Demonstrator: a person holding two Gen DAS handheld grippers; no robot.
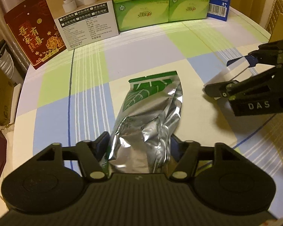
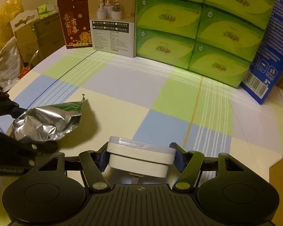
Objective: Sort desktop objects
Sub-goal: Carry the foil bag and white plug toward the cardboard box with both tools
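While foil pouch [image 1: 151, 116] and white box [image 2: 141, 157] sit between fingers, both clamped.

Left gripper [image 1: 140, 143] squeezing pouch's near end; right gripper [image 2: 141, 158] pinching box sides, just right of pouch, above checked tablecloth [image 2: 134, 86].

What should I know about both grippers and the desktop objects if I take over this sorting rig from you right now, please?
Left gripper: shut on the silver-and-green foil pouch, whose far end lies toward the table centre.
Right gripper: the white plug-in device sits between its fingers, left pad touching; full grip cannot be confirmed.
Along the back: red box, humidifier box, green tissue packs, blue box.
Done: both items reached.
Left: placing both items; destination not visible.
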